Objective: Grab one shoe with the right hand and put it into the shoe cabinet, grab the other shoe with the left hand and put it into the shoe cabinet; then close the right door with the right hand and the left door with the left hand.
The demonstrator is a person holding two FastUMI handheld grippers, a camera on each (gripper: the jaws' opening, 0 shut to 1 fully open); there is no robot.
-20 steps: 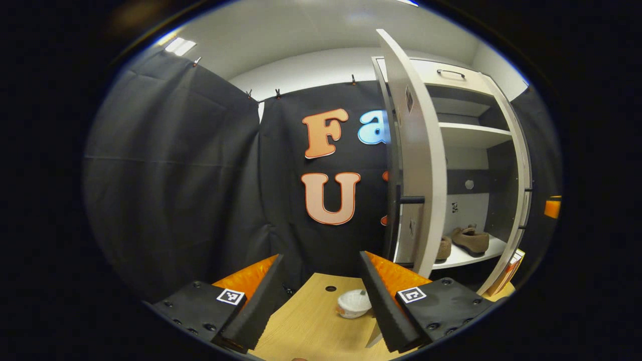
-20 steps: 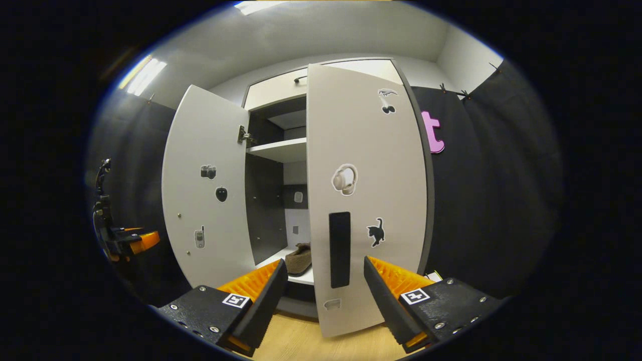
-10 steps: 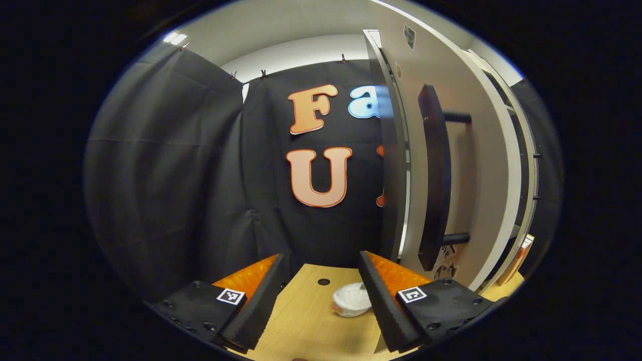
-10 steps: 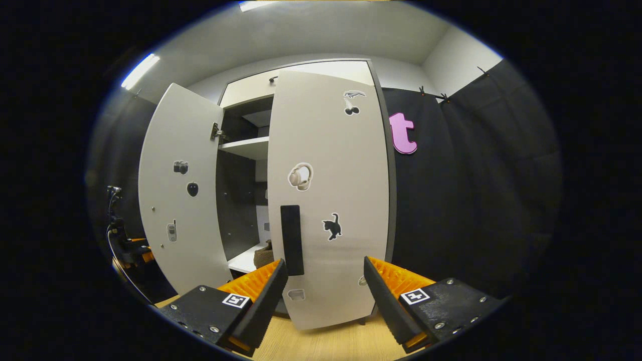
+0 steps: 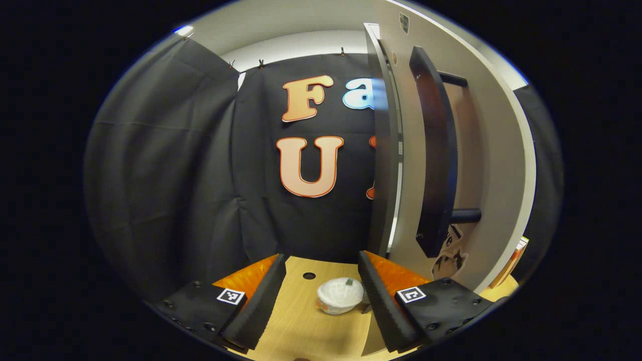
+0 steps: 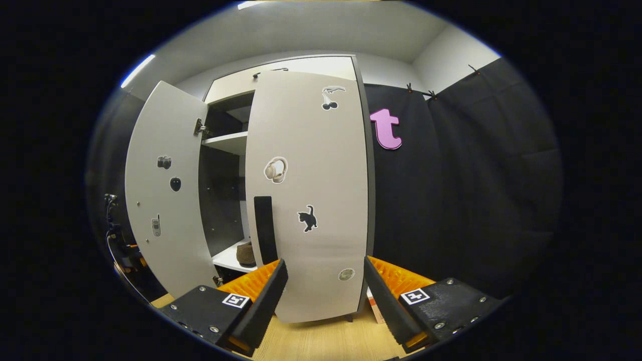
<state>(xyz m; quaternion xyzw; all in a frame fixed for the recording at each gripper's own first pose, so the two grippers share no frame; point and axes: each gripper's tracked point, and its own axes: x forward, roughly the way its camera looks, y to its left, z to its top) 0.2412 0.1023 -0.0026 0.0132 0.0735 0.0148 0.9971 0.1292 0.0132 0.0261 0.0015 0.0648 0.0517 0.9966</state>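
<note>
A shoe (image 6: pixel 246 253) sits inside the cabinet. Both grippers (image 5: pixel 321 296) (image 6: pixel 325 296) are open and empty. The right door (image 6: pixel 311 200) looks almost shut, so next push the left door (image 6: pixel 160 195) closed.

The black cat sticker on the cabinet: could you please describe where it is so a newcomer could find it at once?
In the right gripper view, find the tall white shoe cabinet and its right door. The cat sticker sits below the headphone sticker, right of the handle. It is that door's one all-black animal shape.
</note>
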